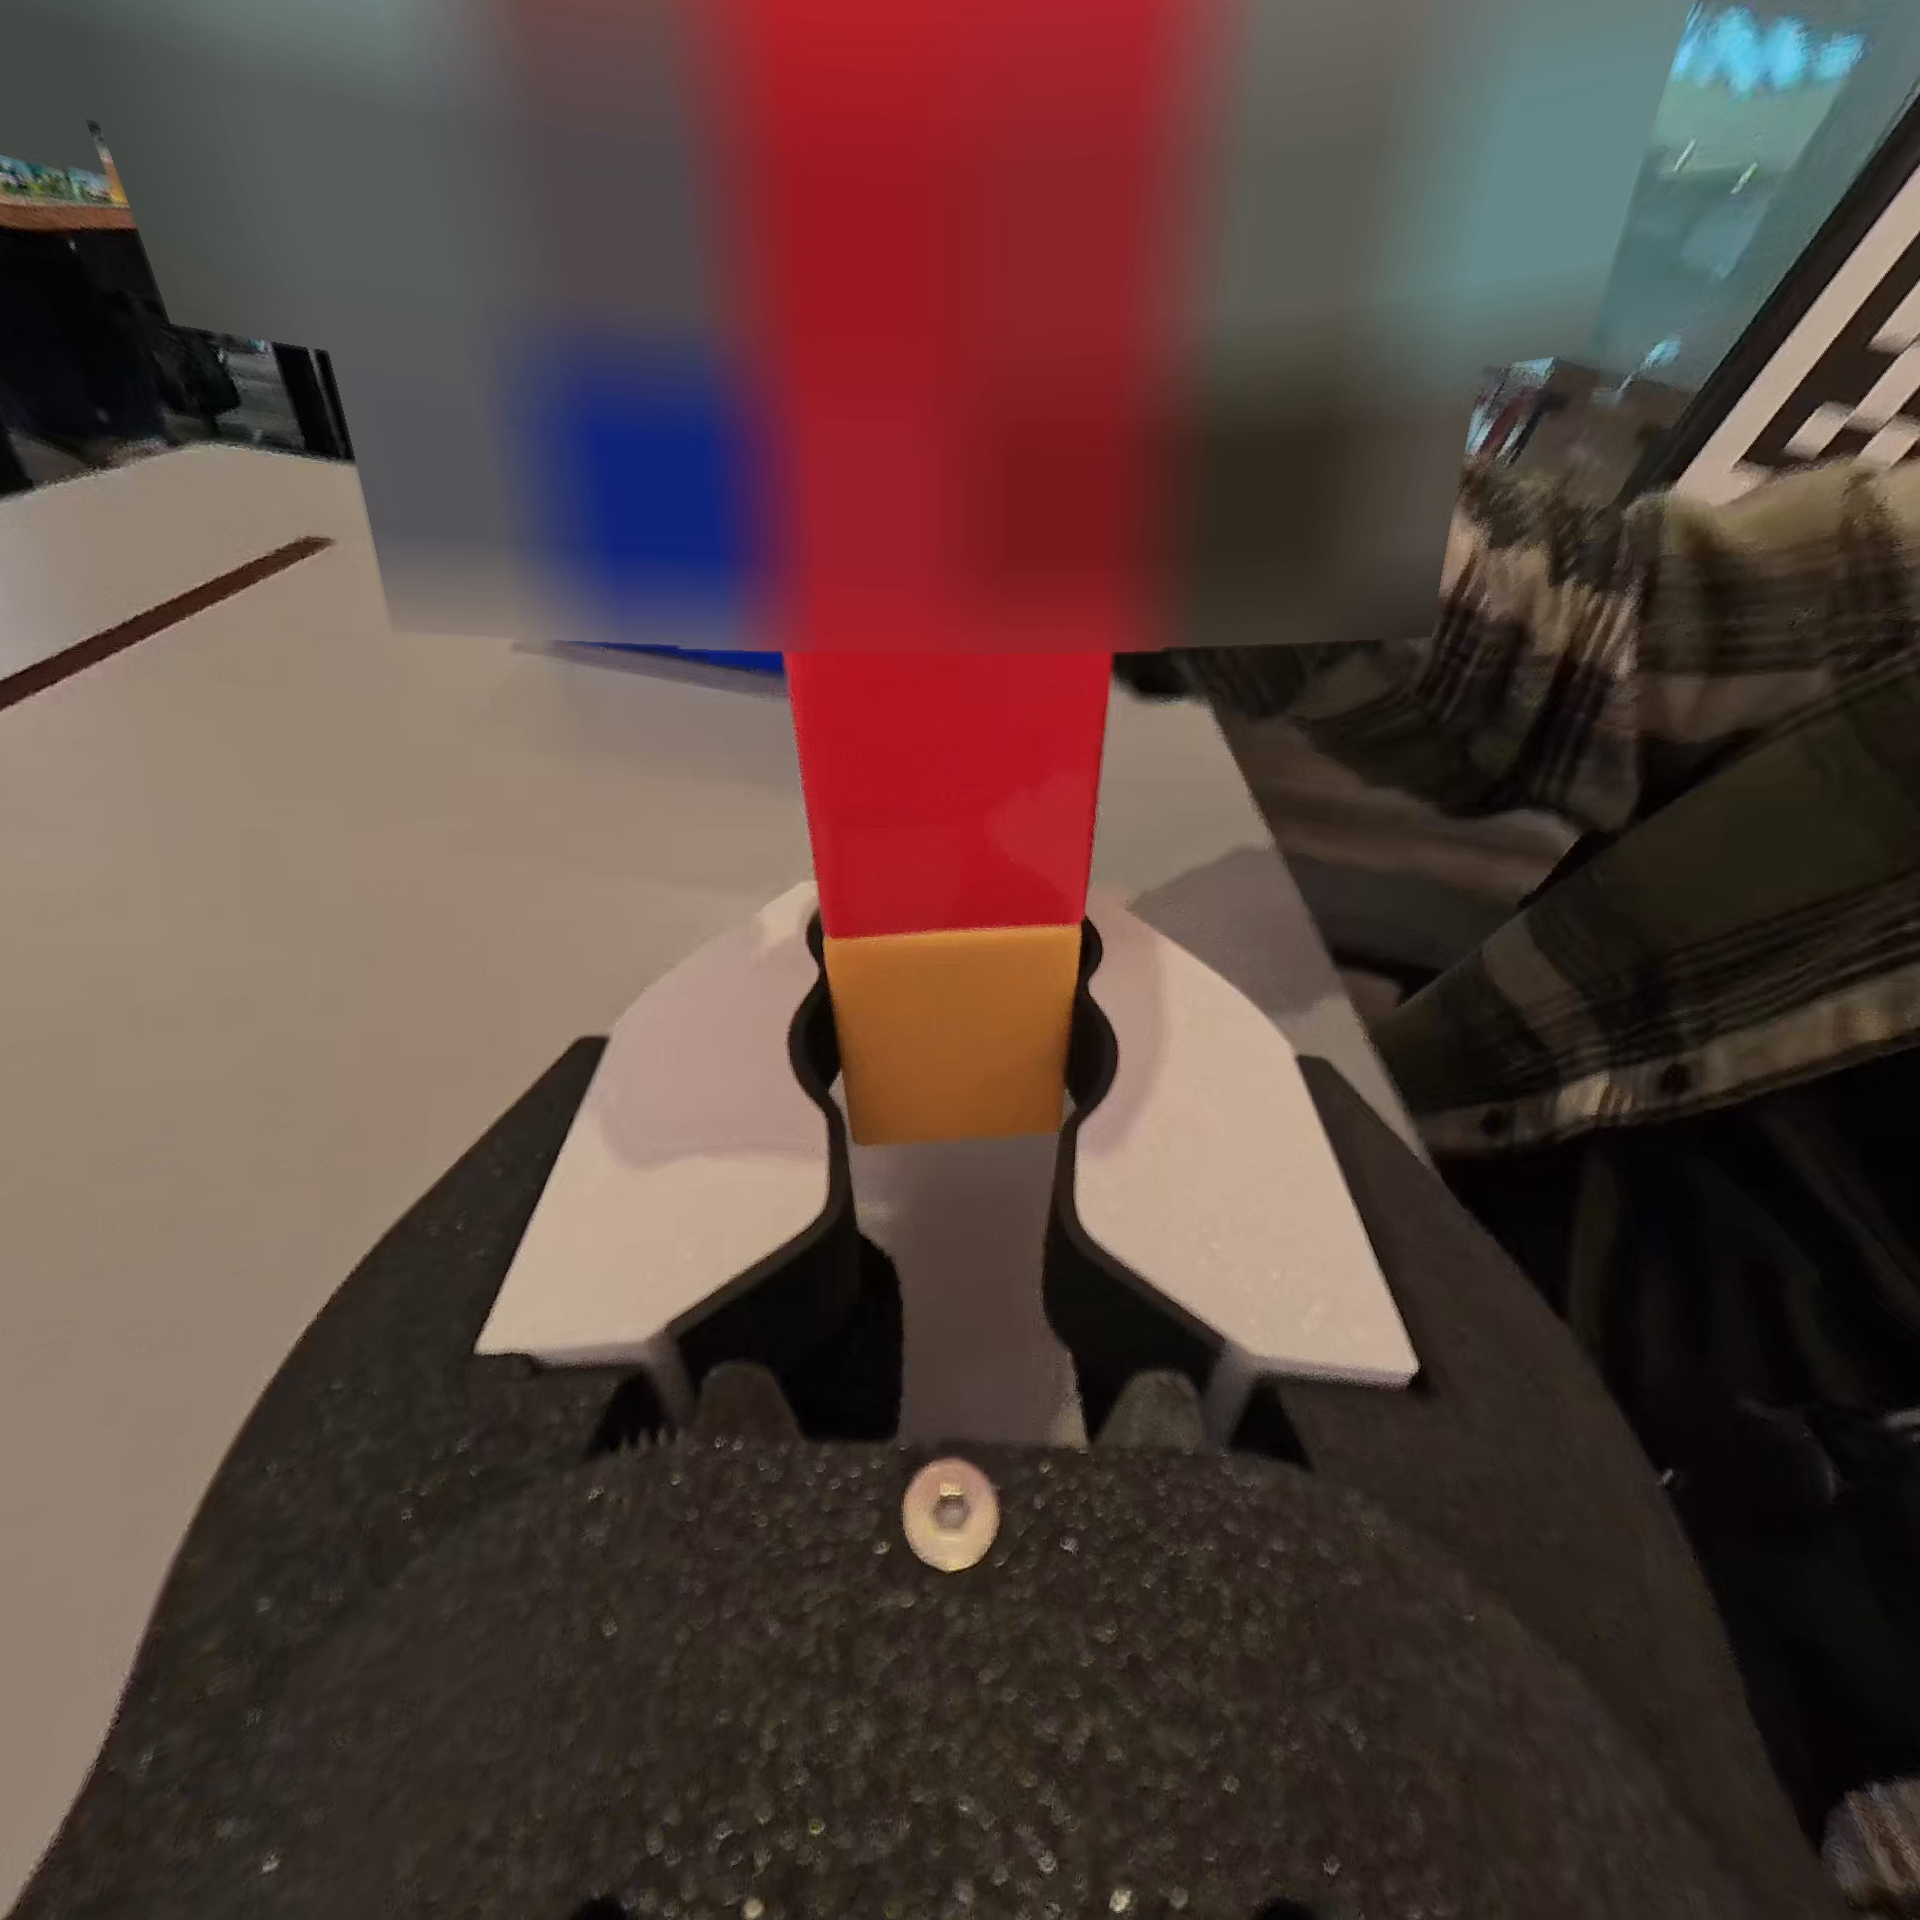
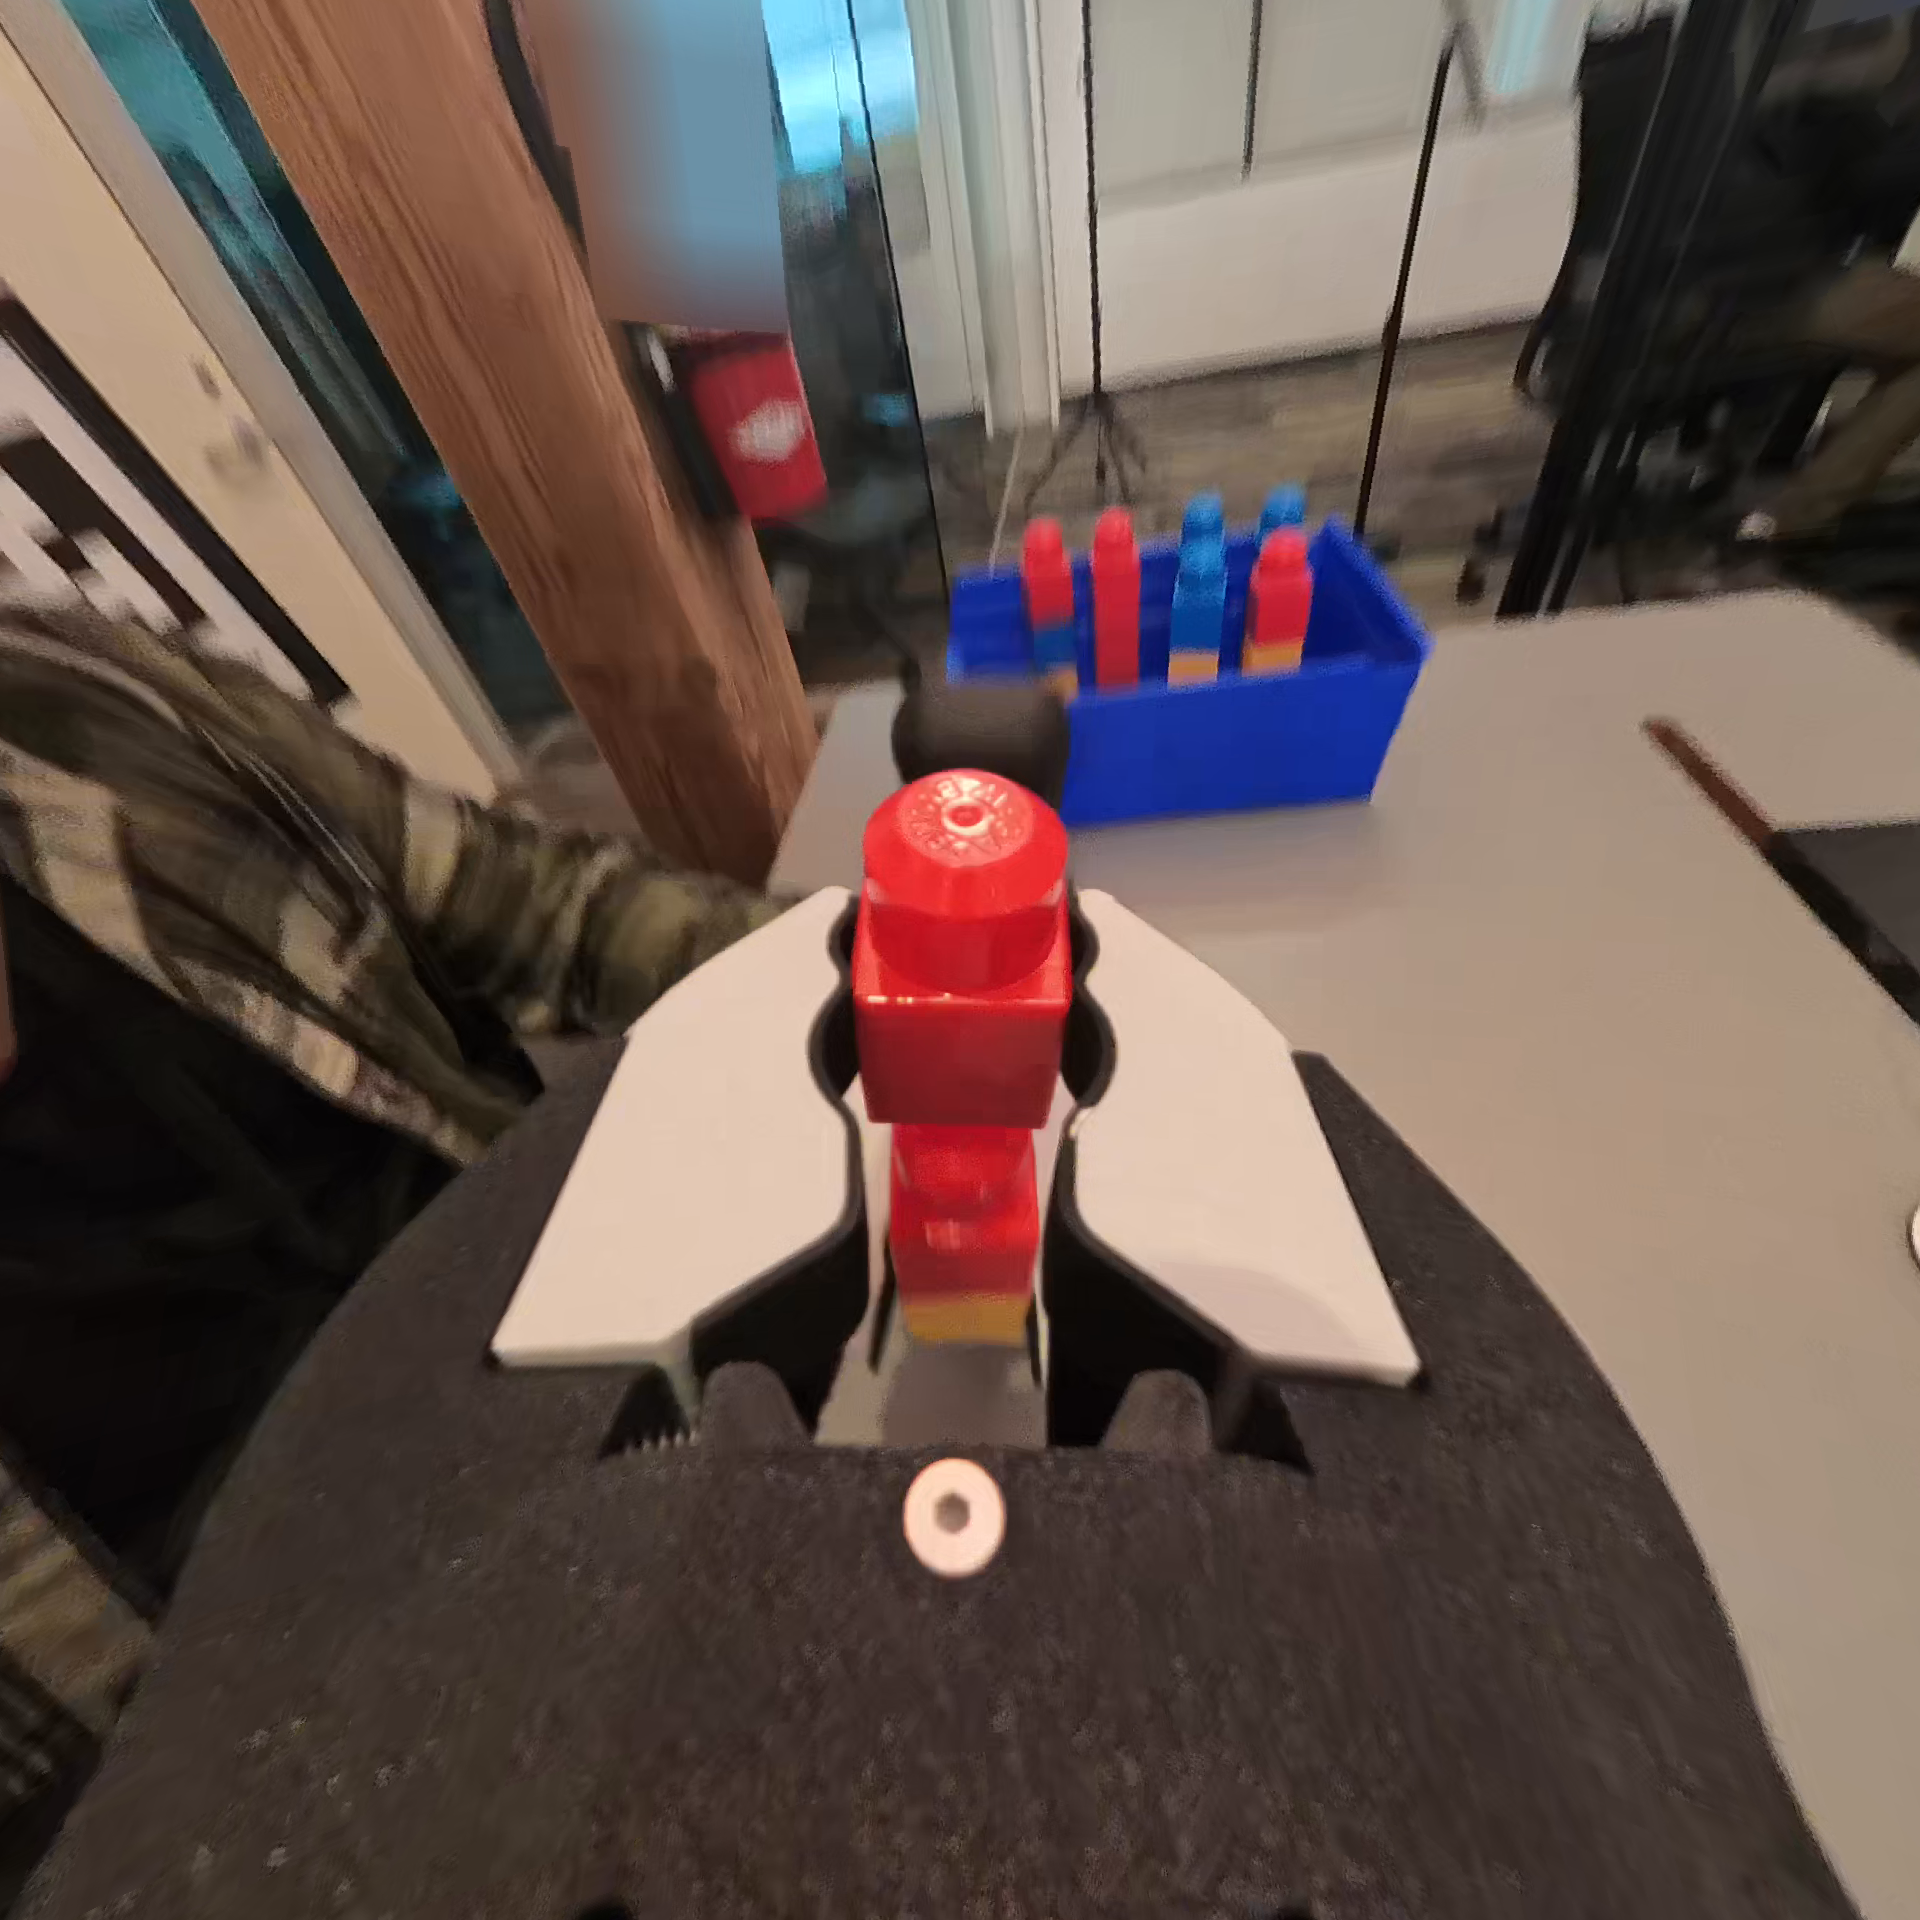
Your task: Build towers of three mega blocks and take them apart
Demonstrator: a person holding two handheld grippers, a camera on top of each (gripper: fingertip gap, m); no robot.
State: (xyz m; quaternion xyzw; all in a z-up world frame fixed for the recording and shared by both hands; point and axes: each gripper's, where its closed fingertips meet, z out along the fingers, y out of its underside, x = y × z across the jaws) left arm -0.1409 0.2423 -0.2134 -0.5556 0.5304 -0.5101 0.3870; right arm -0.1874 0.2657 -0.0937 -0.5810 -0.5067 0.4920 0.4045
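Observation:
A small tower stands over the white table [image 2: 1507, 987], held by both grippers. Its bottom is an orange block [image 1: 951, 1039], with a red block [image 1: 945, 790] on it. My left gripper [image 1: 951, 935] is shut on the orange block. In the right wrist view my right gripper [image 2: 961, 935] is shut on the top red block [image 2: 961, 1039], whose round stud faces the camera. Below it sit the middle red block [image 2: 961, 1236], its stud showing, and the orange block [image 2: 961, 1320]. The tower's upper part is blurred out in the left wrist view.
A blue bin [image 2: 1236, 738] at the table's far side holds several red, blue and orange towers. A person's plaid sleeve [image 2: 312, 914] reaches in from the left and also shows in the left wrist view [image 1: 1610, 831]. A wooden post [image 2: 540, 468] stands behind the table's edge.

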